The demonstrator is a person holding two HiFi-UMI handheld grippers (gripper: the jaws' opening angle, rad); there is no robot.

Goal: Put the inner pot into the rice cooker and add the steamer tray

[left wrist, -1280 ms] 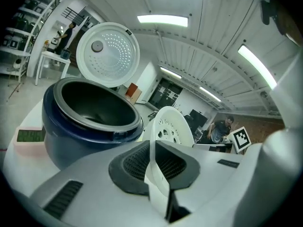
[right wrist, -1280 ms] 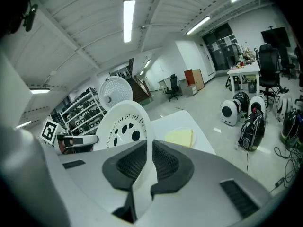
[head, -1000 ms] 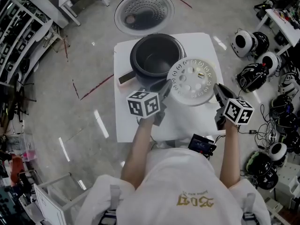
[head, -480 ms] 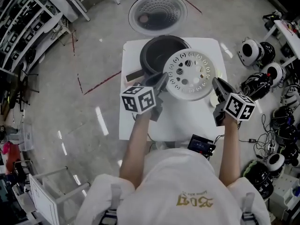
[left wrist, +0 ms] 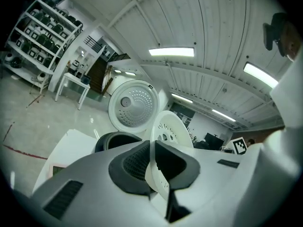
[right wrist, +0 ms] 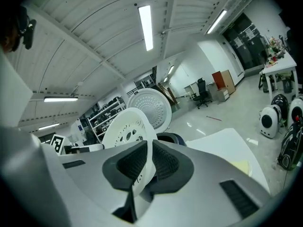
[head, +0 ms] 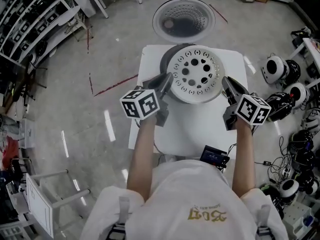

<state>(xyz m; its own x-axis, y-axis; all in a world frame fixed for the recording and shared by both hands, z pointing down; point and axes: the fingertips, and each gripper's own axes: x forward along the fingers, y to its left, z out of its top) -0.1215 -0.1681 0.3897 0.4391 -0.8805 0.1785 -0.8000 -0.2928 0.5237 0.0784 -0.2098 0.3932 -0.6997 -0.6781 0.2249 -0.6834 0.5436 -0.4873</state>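
White, hole-dotted steamer tray [head: 196, 73] and black rice cooker [left wrist: 112, 141].

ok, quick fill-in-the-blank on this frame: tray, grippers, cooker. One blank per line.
1. The white round perforated steamer tray is held by the left gripper and the right gripper on ____ edges.
2. The tray hangs over the dark round rice cooker, which stands on a ____ square table.
3. The cooker's round perforated lid is ____.
4. Both grippers' jaws are ____ on the tray's rim.
Missing words: opposite; white; open; shut.
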